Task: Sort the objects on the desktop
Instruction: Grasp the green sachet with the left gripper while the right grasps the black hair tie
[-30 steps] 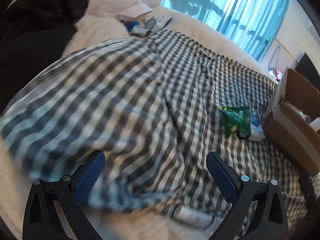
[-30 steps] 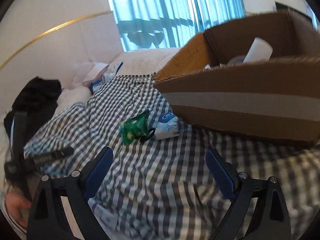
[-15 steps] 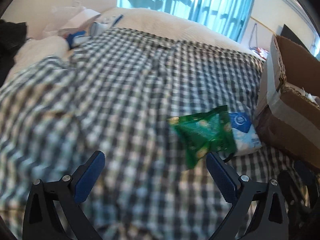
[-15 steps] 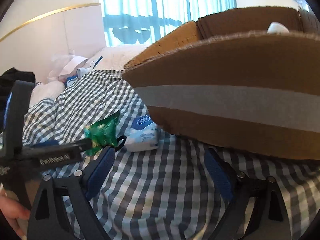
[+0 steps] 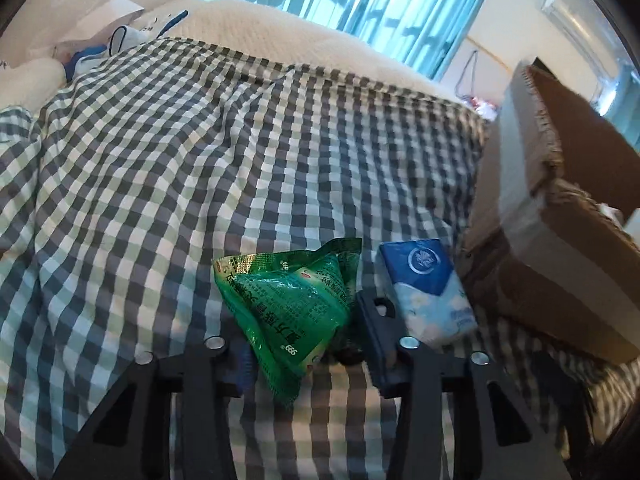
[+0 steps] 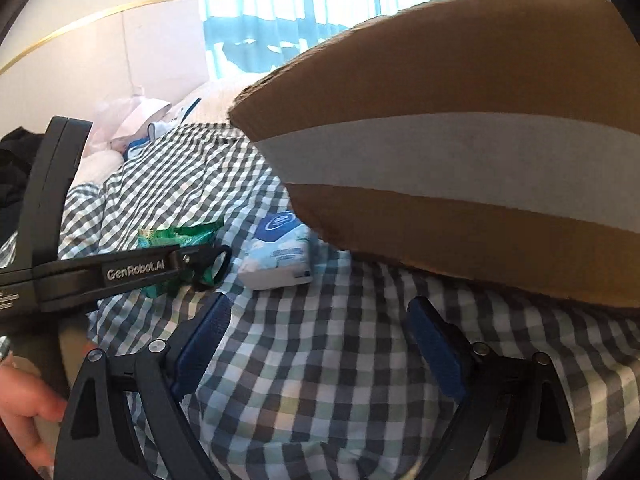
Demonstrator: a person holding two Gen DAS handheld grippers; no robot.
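Fingers of my left gripper (image 5: 304, 344) have just been closing around the green packet (image 5: 286, 300), which lies on the checked bedspread (image 5: 200, 160) just beside the tissue pack (image 5: 428, 284); whether they pinch it yet I cannot tell. Right fingers (image 6: 320, 340) stand open and empty before the cardboard box (image 6: 480, 152).

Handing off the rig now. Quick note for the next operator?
Left hand-held gripper: jaws have just been closing around the green packet, which sits between them on the checked cloth.
Right hand-held gripper: open, empty, near the cardboard box.
Tissue pack lies beside the box.
Done: some things seem to be in the box.
Left: box the packet, then the tissues.
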